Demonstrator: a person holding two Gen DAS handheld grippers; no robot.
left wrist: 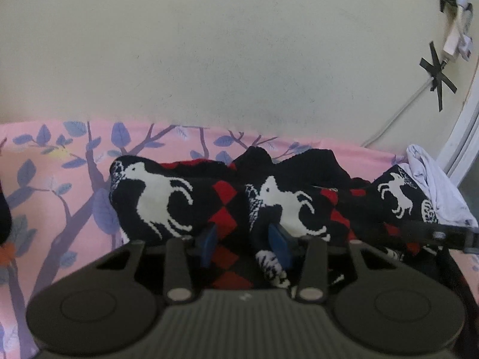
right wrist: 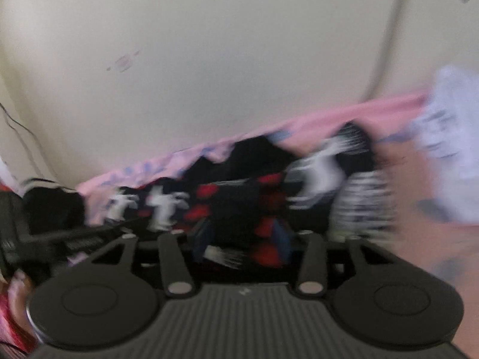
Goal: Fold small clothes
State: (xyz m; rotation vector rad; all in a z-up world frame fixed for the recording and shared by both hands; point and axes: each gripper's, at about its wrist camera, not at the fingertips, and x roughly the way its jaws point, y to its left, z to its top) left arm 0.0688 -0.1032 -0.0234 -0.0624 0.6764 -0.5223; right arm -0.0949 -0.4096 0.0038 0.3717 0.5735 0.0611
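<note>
A small black knit garment (left wrist: 227,197) with white animal figures and red diamonds lies bunched on the pink bedsheet (left wrist: 51,185). My left gripper (left wrist: 244,245) has its blue fingers (left wrist: 278,246) pressed into the garment's near edge, with cloth between them. The right wrist view is motion-blurred; there the same garment (right wrist: 239,197) fills the middle, and my right gripper (right wrist: 242,239) has cloth between its blue fingers (right wrist: 283,236). Part of the right gripper shows at the right of the left wrist view (left wrist: 440,234).
The pink sheet has a purple tree and leaf print. A cream wall (left wrist: 239,59) rises just behind the bed. A white cloth (left wrist: 434,185) lies crumpled at the right, also in the right wrist view (right wrist: 452,149). A cable taped to the wall (left wrist: 440,74) runs down at the right.
</note>
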